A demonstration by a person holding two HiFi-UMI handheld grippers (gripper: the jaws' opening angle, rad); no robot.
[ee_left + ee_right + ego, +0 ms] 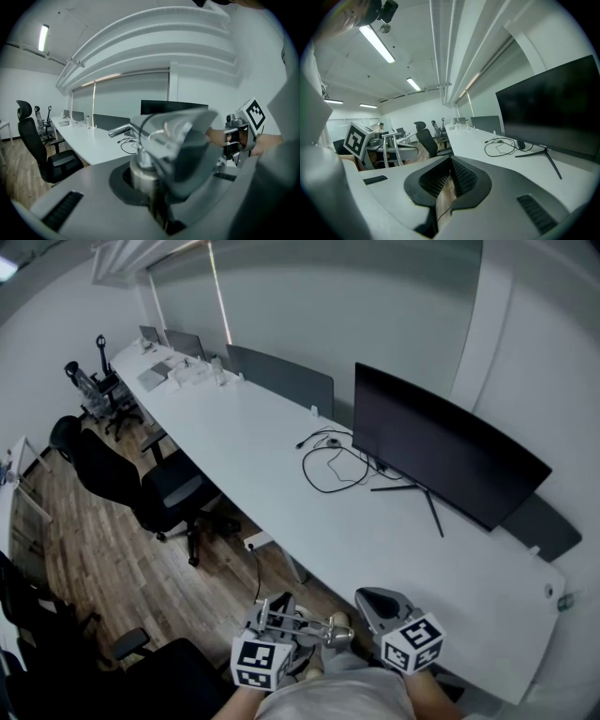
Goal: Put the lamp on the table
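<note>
Slippage is the worry: the left tool (281, 615) is clamped on the lamp (307, 625) at bottom centre, over the floor, short of the worktop (281, 474). A top-heavy lamp could twist loose. The right tool (449, 180) is closed on nothing.

an office: a long white table (281, 484) with a wide monitor (441, 442), loose cables (330, 465), black swivel chairs (141, 479), wood floor (84, 549).
</note>
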